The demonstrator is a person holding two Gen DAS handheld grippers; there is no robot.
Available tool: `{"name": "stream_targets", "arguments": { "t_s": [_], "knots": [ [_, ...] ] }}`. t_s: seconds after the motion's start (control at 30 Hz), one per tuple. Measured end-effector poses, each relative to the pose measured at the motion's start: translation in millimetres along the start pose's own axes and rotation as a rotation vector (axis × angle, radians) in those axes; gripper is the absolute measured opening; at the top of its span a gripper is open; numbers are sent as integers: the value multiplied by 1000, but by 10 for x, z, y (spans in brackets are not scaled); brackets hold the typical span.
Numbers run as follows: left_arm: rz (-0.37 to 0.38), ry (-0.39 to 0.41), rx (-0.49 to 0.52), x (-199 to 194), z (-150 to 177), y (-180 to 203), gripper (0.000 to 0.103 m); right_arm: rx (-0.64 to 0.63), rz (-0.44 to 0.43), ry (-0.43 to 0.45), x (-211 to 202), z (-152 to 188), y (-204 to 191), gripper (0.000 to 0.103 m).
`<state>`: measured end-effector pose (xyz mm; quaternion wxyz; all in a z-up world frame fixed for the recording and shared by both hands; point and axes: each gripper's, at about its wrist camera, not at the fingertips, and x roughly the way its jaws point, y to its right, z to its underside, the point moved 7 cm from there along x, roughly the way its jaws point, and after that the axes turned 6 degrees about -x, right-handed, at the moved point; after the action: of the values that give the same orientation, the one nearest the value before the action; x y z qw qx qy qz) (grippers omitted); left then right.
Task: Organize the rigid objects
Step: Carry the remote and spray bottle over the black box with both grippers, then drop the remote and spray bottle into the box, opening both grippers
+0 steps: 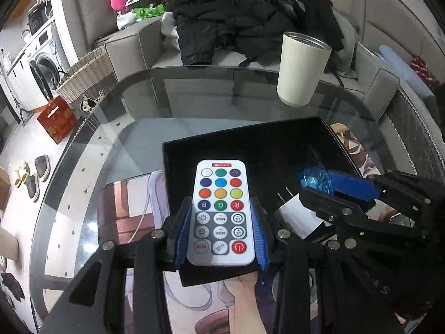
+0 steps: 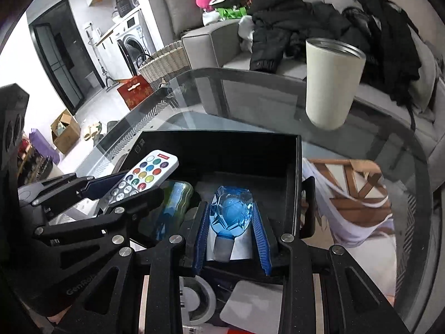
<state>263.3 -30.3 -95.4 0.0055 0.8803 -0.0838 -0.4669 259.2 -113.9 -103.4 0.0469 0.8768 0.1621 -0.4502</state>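
My left gripper (image 1: 221, 217) is shut on a white remote (image 1: 221, 211) with coloured buttons, held over the near left part of an open black box (image 1: 244, 136) on the glass table. My right gripper (image 2: 232, 222) is shut on a blue faceted gem-shaped object (image 2: 230, 211) with a grey base, over the same black box (image 2: 217, 142). In the left wrist view the right gripper (image 1: 333, 192) shows at the right with the blue gem (image 1: 315, 179). In the right wrist view the left gripper (image 2: 111, 186) shows at the left, holding the remote (image 2: 141, 178).
A white charger plug (image 1: 292, 214) and a green-blue case (image 2: 175, 206) lie inside the box. A cream tumbler (image 1: 301, 69) stands on the glass table (image 1: 194, 94) behind the box. A sofa with black jackets (image 1: 236, 19) lies beyond; a wicker basket (image 1: 83, 78) stands left.
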Motion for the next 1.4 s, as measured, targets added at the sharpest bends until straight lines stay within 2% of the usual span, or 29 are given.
{"name": "stream_targets", "arguments": {
  "t_s": [0.43, 1.07, 1.17, 1.23, 1.3, 1.37, 1.4],
  "knots": [
    [3, 11, -20, -25, -3, -65, 39, 17, -10, -16, -40, 17, -37, 31],
    [19, 54, -52, -141, -35, -90, 51, 33, -11, 8, -157, 13, 1, 31],
    [16, 106, -63, -255, -66, -100, 55, 33, -7, 28, -216, 9, -13, 31],
    [20, 163, -66, -394, -101, -110, 57, 32, -8, 65, -319, -22, -35, 31],
    [14, 245, -72, -615, -137, -140, 58, 28, -11, 120, -470, -64, -71, 36],
    [14, 316, -79, -813, -156, -161, 62, 24, -1, 185, -629, -99, -94, 55],
    [13, 356, -86, -936, -160, -180, 67, 25, 13, 243, -767, -119, -91, 60]
  ]
}}
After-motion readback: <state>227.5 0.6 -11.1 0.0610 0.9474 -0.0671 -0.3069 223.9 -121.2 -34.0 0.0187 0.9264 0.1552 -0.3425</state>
